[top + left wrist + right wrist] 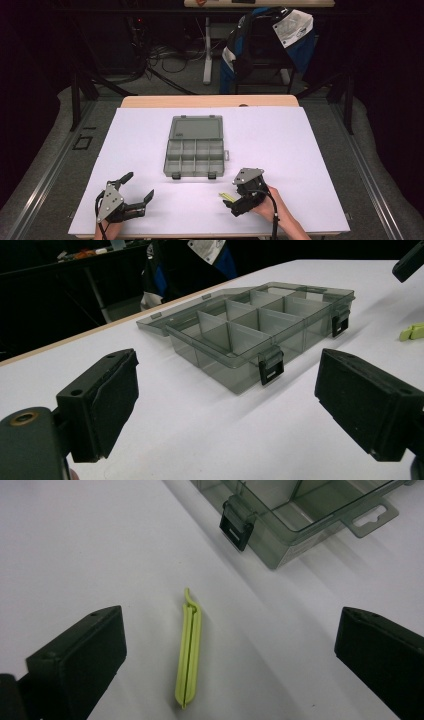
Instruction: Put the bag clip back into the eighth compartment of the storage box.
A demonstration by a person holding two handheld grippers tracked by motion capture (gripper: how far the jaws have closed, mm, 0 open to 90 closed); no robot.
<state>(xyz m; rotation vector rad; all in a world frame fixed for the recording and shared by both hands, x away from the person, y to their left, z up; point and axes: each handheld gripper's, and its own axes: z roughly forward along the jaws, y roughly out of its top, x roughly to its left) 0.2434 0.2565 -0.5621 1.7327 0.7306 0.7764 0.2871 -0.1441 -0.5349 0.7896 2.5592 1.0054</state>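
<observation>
Left gripper (136, 186) low on white table (310, 150), near front-left edge, jaws spread wide, nothing between them. Grey compartment box (194, 150) at table centre, lid open flat behind, latches facing person. Yellow-green clip (189, 650) flat on table, front-right of box, between spread jaws of right gripper (231, 199), touching neither.

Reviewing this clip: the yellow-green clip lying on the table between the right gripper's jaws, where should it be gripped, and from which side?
Probably at the middle of the yellow-green clip, from above. It lies flat on the white table, long and slim, running lengthwise between the open right gripper jaws, so they can close across its narrow width. The hooked far tip looks less secure.
</observation>
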